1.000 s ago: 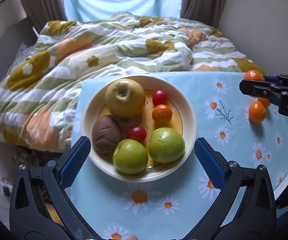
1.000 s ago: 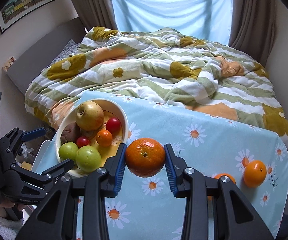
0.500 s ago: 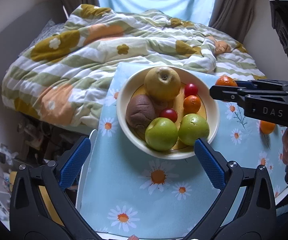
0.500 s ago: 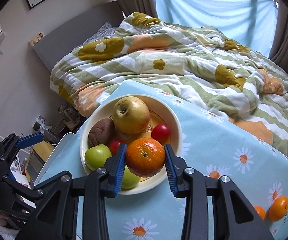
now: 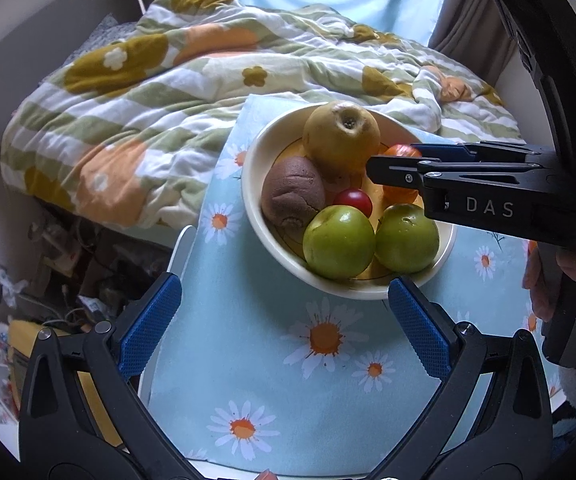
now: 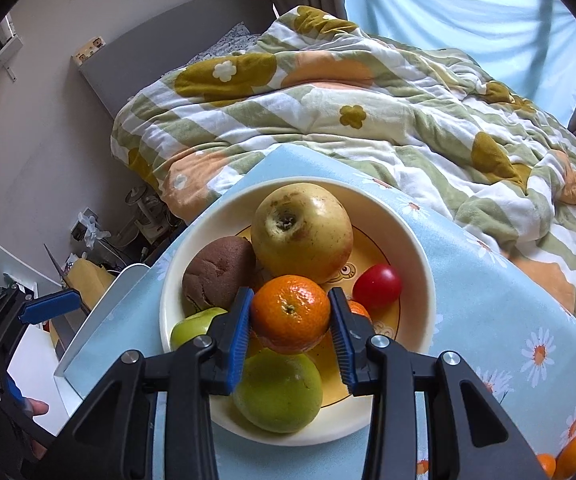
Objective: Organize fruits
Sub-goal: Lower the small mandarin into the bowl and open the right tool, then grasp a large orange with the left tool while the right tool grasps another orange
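Observation:
My right gripper (image 6: 290, 314) is shut on an orange mandarin (image 6: 290, 313) and holds it over the cream bowl (image 6: 415, 264), above the fruit inside. The bowl (image 5: 254, 184) holds a yellow apple (image 6: 301, 232), a brown fruit (image 6: 218, 276), two green apples (image 5: 337, 242) (image 5: 405, 238), red cherry tomatoes (image 6: 377, 285) and a small orange (image 6: 357, 309). In the left wrist view the right gripper (image 5: 391, 168) reaches in from the right over the bowl. My left gripper (image 5: 284, 320) is open and empty, just in front of the bowl.
The bowl stands on a blue daisy tablecloth (image 5: 272, 344). Two more oranges (image 6: 571, 450) lie at the table's right. A bed with a flowered quilt (image 6: 367, 120) lies behind the table. Cluttered floor (image 5: 60, 264) is beyond the table's left edge.
My right gripper has carried the mandarin left from over the table to over the bowl and lower. The left gripper has drifted left and stays open.

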`<action>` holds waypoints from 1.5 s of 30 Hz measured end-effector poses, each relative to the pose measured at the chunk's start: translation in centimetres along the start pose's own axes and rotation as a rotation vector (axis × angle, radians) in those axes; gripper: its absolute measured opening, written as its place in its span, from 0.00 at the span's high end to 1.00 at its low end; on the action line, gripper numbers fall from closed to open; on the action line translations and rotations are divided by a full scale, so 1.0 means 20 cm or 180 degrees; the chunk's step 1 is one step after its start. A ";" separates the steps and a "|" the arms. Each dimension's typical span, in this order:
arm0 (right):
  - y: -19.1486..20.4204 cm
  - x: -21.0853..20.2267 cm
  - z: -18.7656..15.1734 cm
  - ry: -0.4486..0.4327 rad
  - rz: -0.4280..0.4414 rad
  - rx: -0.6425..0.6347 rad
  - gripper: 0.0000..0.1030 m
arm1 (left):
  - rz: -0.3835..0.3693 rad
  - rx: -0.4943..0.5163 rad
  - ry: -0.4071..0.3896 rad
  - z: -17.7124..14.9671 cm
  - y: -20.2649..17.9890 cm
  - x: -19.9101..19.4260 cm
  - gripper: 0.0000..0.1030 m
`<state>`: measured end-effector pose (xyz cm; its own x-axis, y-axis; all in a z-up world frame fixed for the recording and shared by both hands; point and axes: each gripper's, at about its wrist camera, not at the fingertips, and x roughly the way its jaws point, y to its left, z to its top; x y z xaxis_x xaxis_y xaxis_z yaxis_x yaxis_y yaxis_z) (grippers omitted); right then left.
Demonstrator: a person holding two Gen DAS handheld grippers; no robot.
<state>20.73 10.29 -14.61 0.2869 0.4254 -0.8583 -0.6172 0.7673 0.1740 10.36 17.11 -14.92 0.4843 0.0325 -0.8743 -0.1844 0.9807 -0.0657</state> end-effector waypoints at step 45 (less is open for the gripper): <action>-0.45 -0.95 -0.56 -0.0561 -0.0760 0.0935 0.00 | -0.0286 0.0736 -0.0312 0.14 -0.70 -0.28 0.00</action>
<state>12.64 -9.99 -5.26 0.5334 0.2750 -0.7999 -0.2902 0.9478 0.1323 12.59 3.68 -7.86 0.5724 -0.0491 -0.8185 0.0579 0.9981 -0.0194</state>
